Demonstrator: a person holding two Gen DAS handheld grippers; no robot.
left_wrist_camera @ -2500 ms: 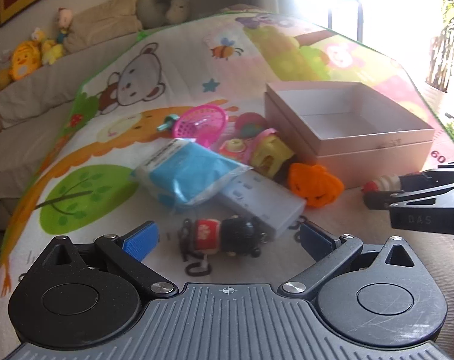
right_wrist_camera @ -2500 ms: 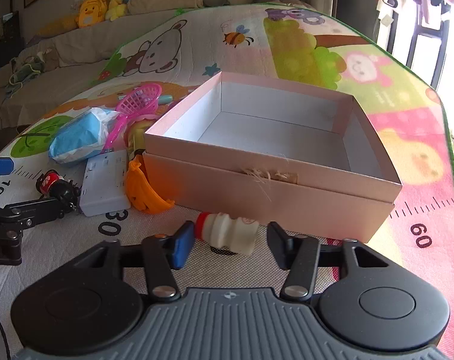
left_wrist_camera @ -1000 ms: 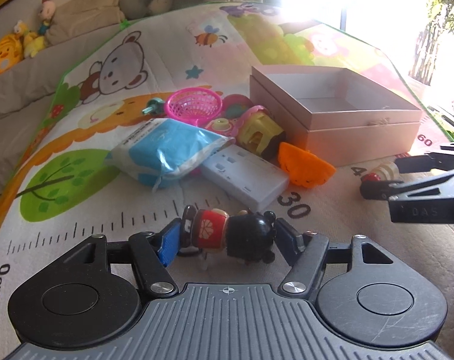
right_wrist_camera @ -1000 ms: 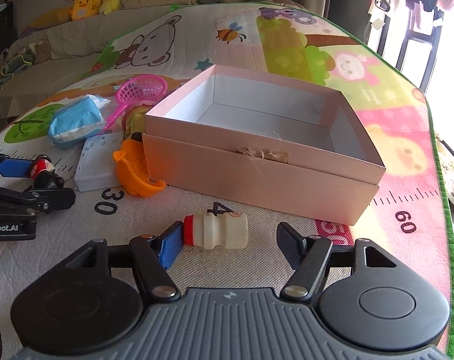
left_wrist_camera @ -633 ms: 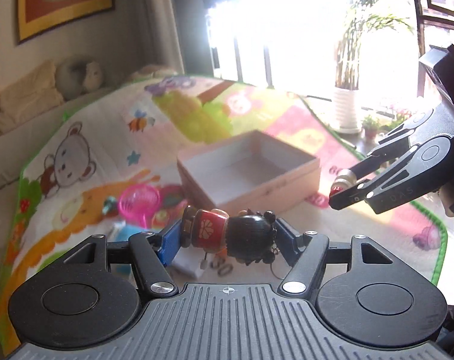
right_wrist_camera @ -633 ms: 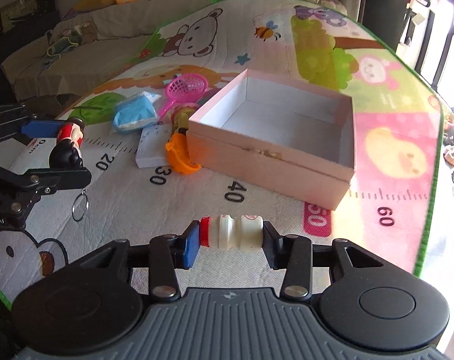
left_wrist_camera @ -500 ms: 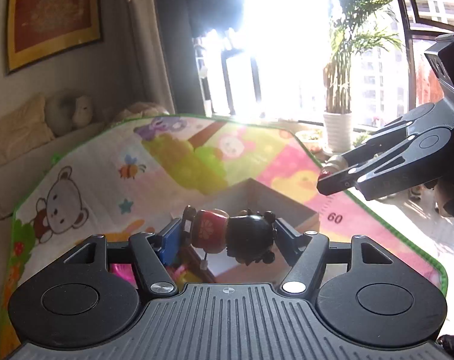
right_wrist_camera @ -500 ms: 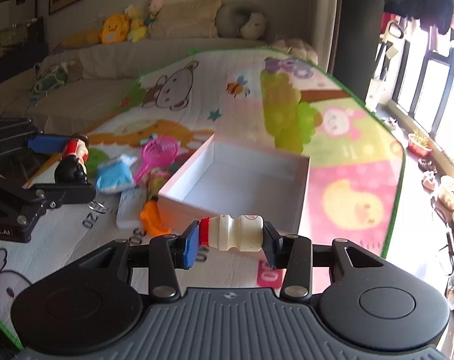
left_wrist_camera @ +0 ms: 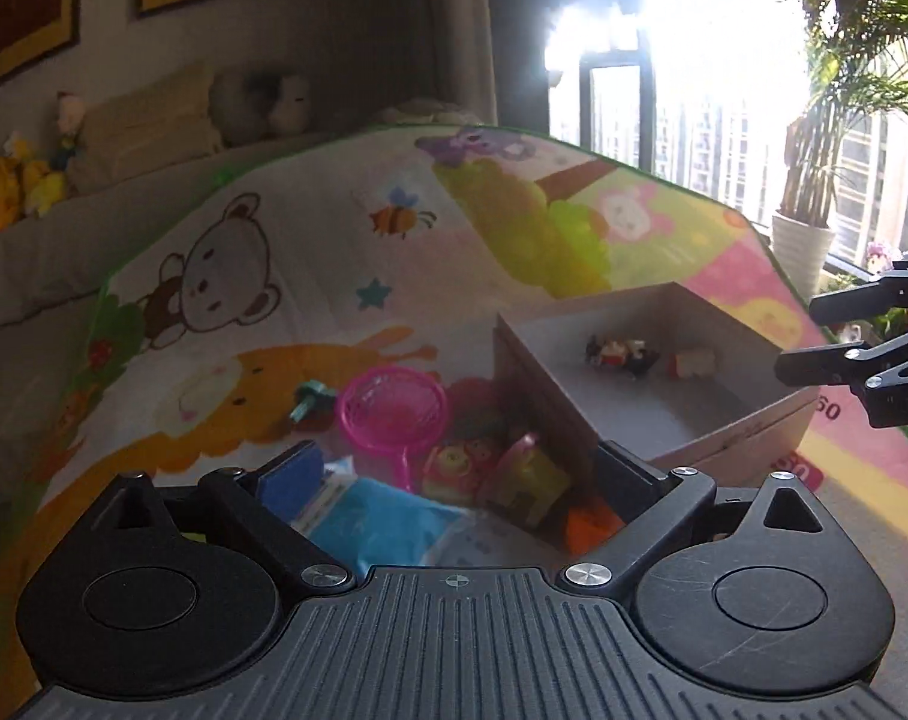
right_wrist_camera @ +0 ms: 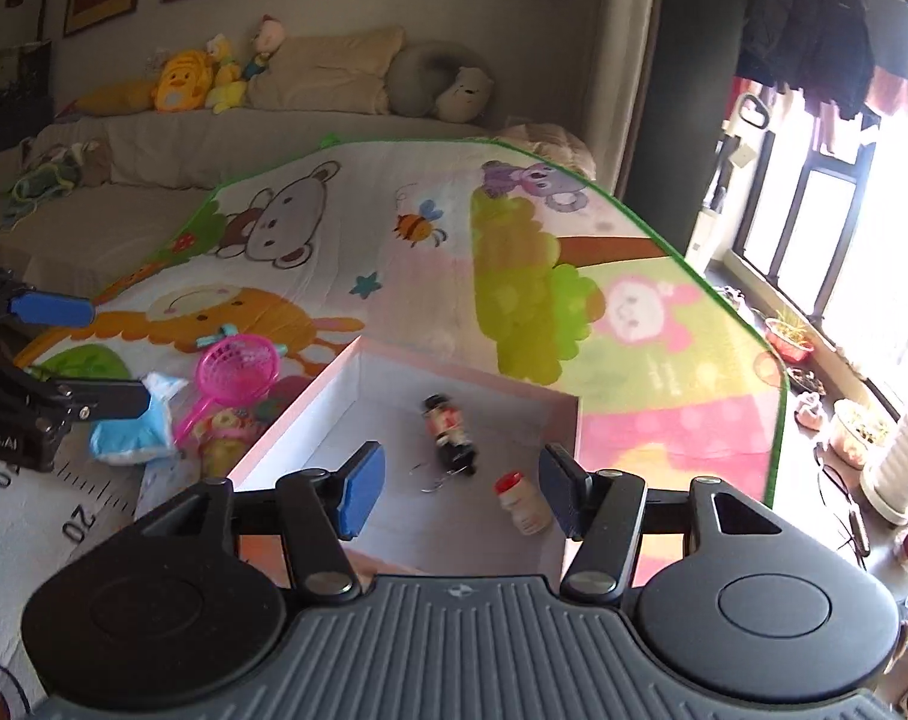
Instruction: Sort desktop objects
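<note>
The pink cardboard box [left_wrist_camera: 748,426] [right_wrist_camera: 328,387] stands on the play mat. Inside it lie the small figure keychain [left_wrist_camera: 619,353] [right_wrist_camera: 451,435] and the small white bottle with a red cap [left_wrist_camera: 694,363] [right_wrist_camera: 523,507]. My left gripper [left_wrist_camera: 454,477] is open and empty, held above the toys left of the box. My right gripper [right_wrist_camera: 460,492] is open and empty, held above the box's near side. Each gripper shows at the edge of the other's view.
Left of the box lie a pink toy net [left_wrist_camera: 394,414] [right_wrist_camera: 235,372], a blue packet [left_wrist_camera: 376,519] [right_wrist_camera: 136,426], a yellow-pink toy [left_wrist_camera: 526,474], an orange toy [left_wrist_camera: 592,525] and a small teal piece [left_wrist_camera: 307,405]. A sofa with plush toys [right_wrist_camera: 184,81] stands behind. Plant pots [right_wrist_camera: 898,468] stand at the right.
Both grippers have opened and let go. The figure keychain and the white bottle now lie inside the box. Both grippers are empty and held above the mat.
</note>
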